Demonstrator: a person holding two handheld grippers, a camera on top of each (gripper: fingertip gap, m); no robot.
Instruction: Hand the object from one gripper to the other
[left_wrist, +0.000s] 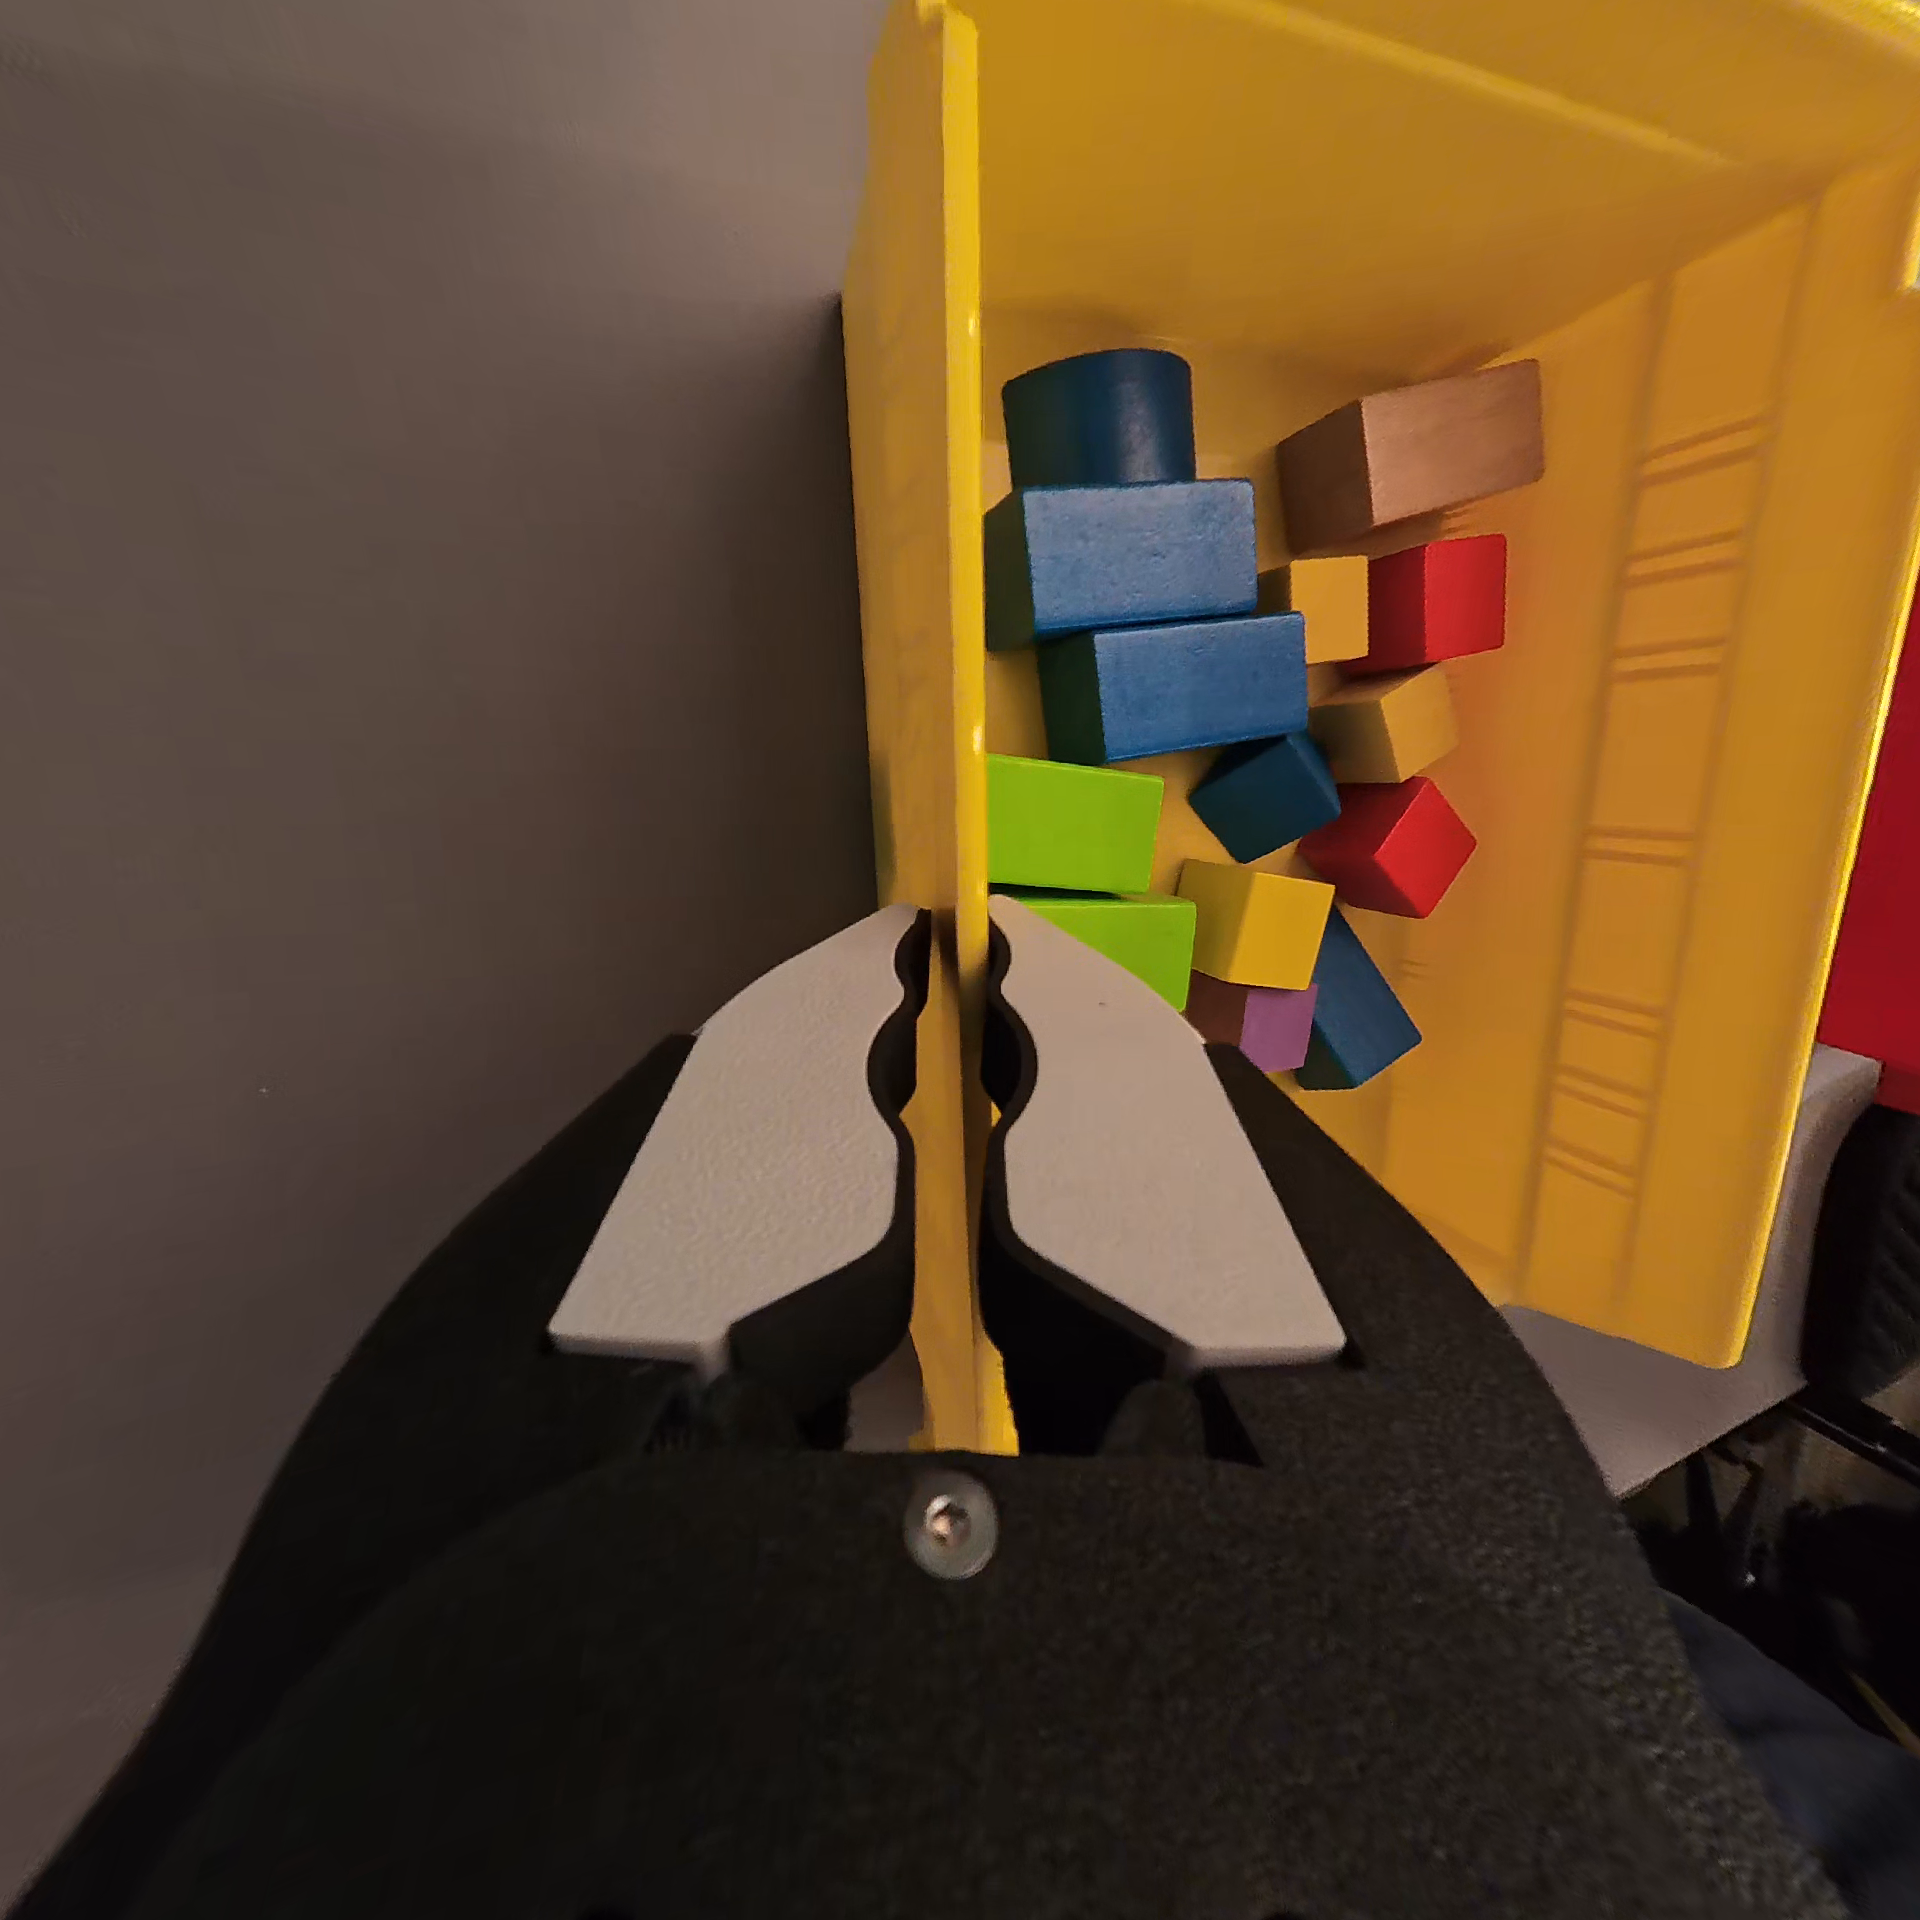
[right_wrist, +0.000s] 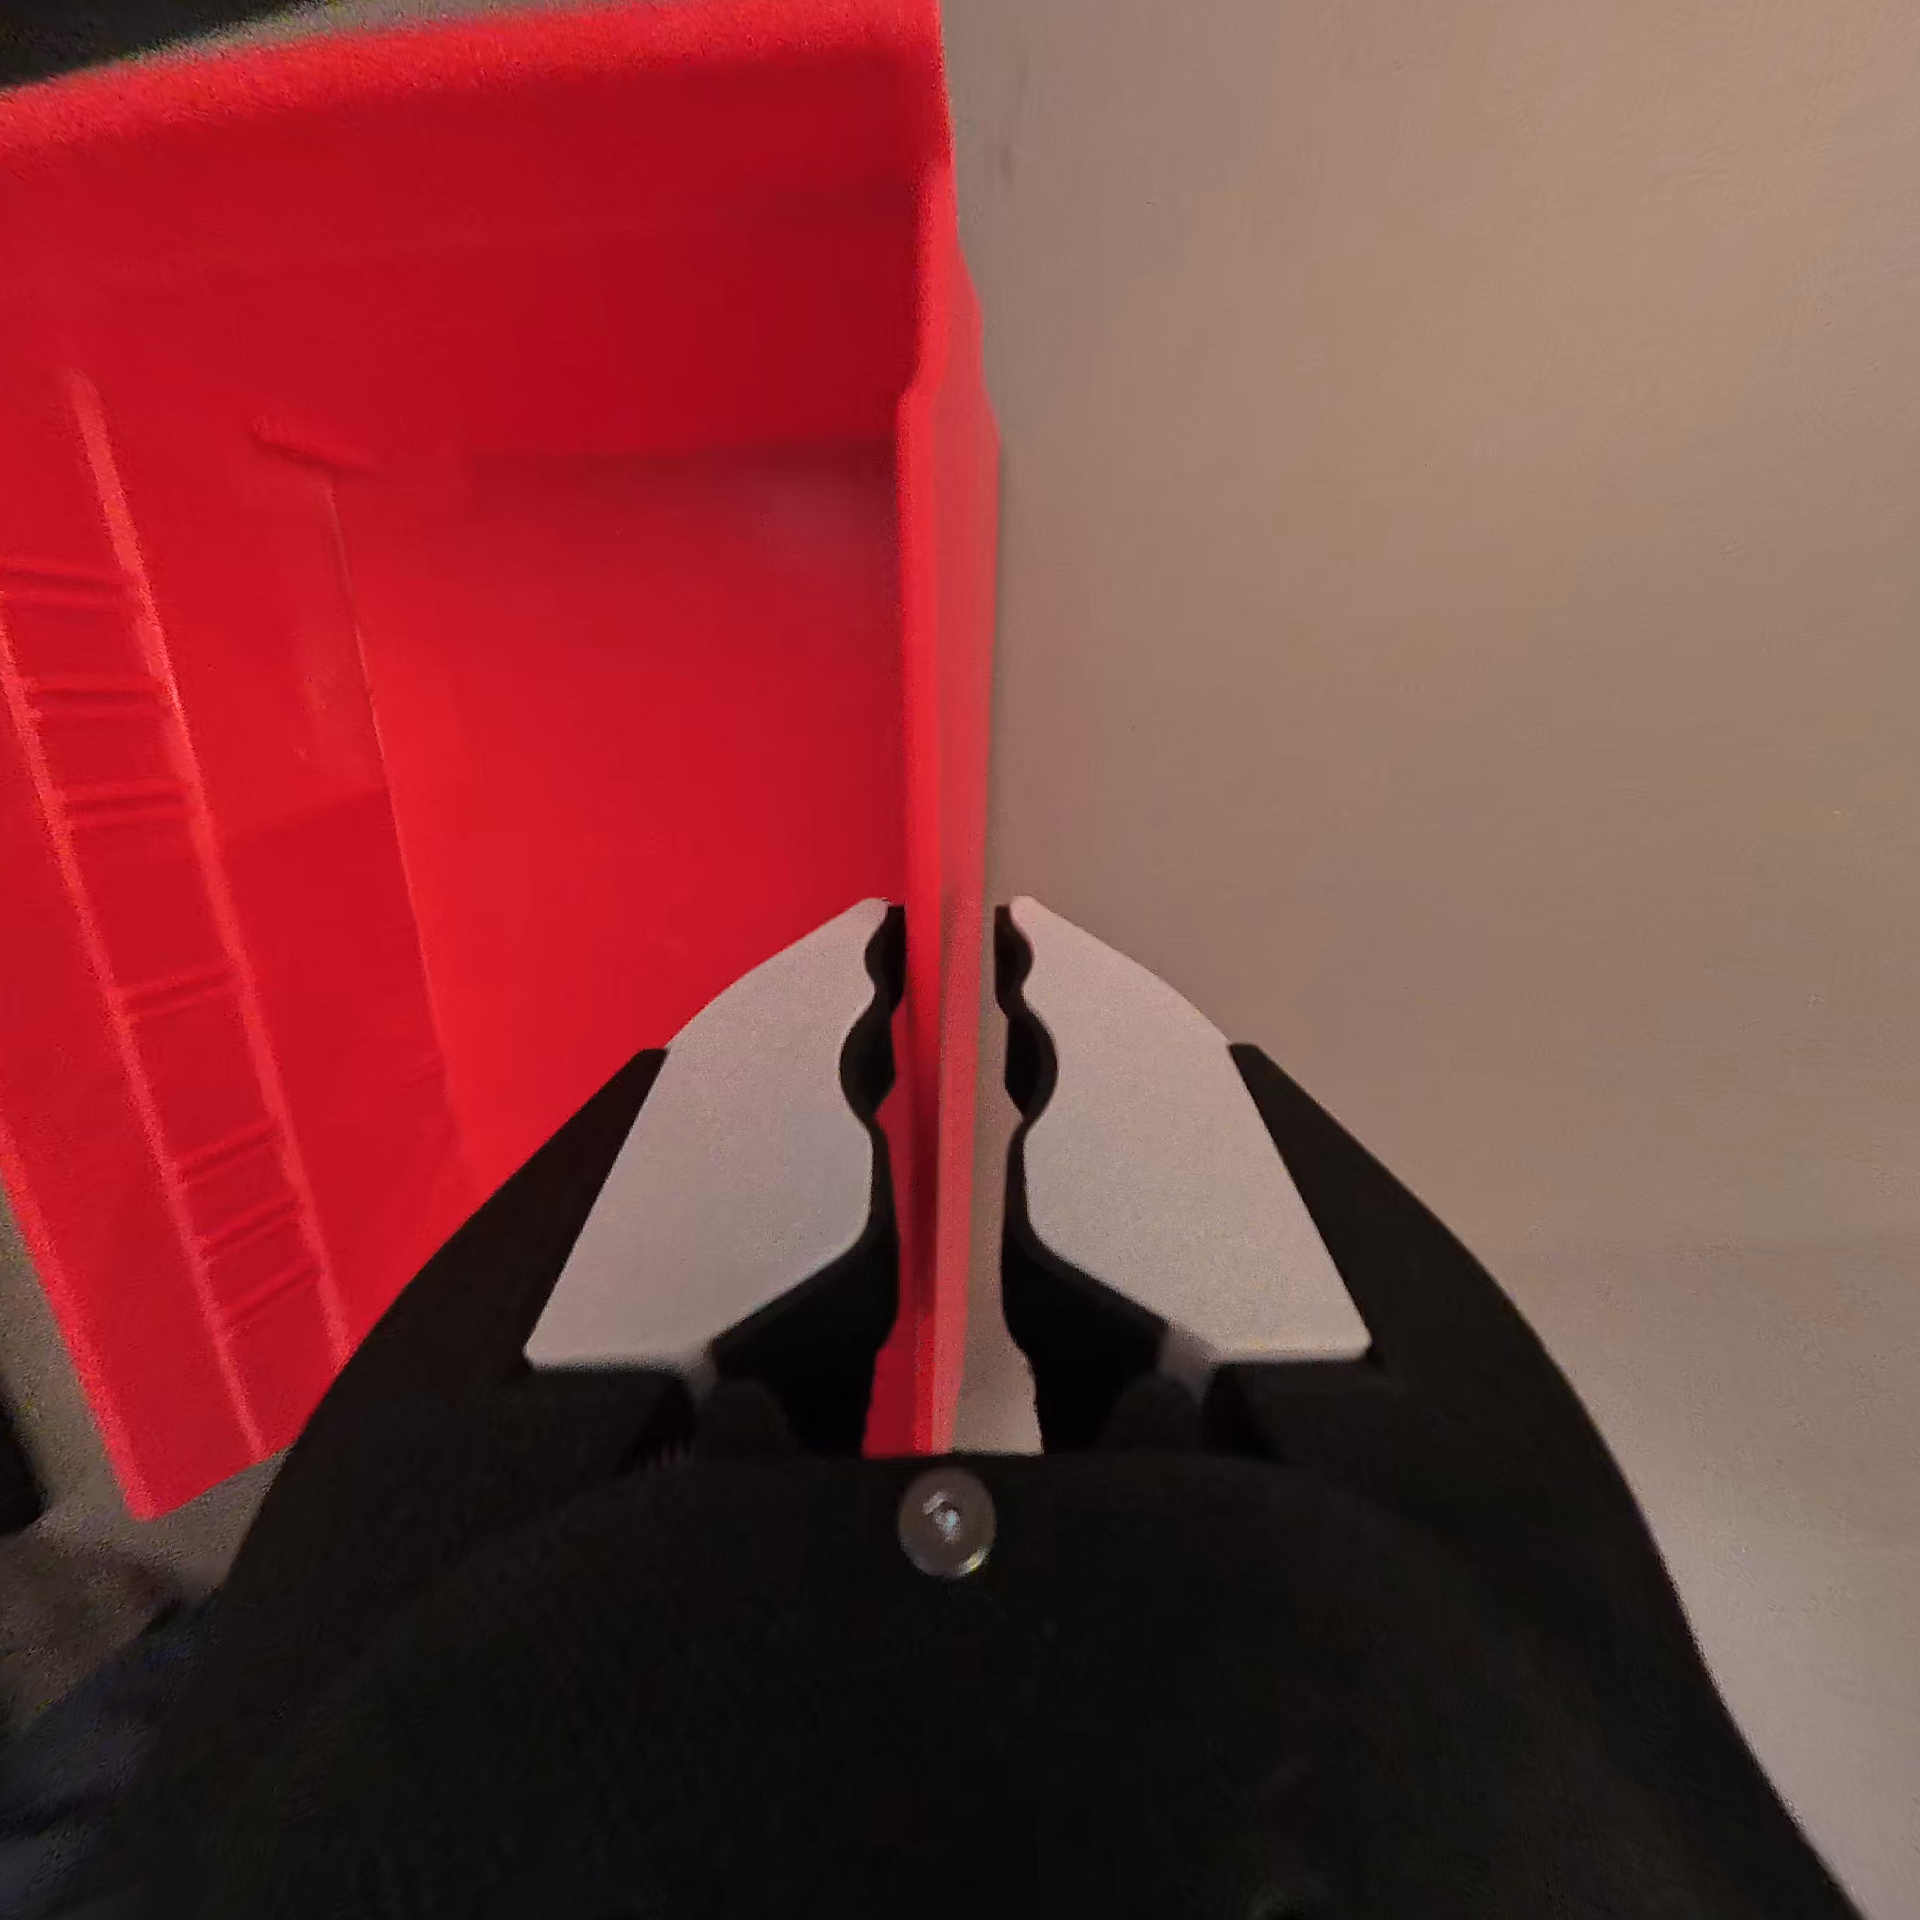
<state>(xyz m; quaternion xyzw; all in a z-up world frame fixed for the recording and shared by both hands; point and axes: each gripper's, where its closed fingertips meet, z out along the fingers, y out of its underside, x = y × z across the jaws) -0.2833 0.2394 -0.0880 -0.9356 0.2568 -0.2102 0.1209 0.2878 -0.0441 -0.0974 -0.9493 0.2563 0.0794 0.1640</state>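
Bins fill both views: my left gripper (left_wrist: 958, 920) pinches the yellow bin's (left_wrist: 1351, 187) side wall, coloured blocks (left_wrist: 1174, 686) just right of its fingers; my right gripper (right_wrist: 948, 909) straddles the red bin's (right_wrist: 468, 312) wall, a slight gap beside one finger.

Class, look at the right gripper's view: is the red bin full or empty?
Empty. The red bin shows only bare floor and walls, while the right gripper straddles its side wall.

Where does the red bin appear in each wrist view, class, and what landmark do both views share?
Left wrist view: red bin is a sliver at the right edge, behind the yellow bin.
Right wrist view: red bin fills the left half.
Shared landmark: the grey surface.
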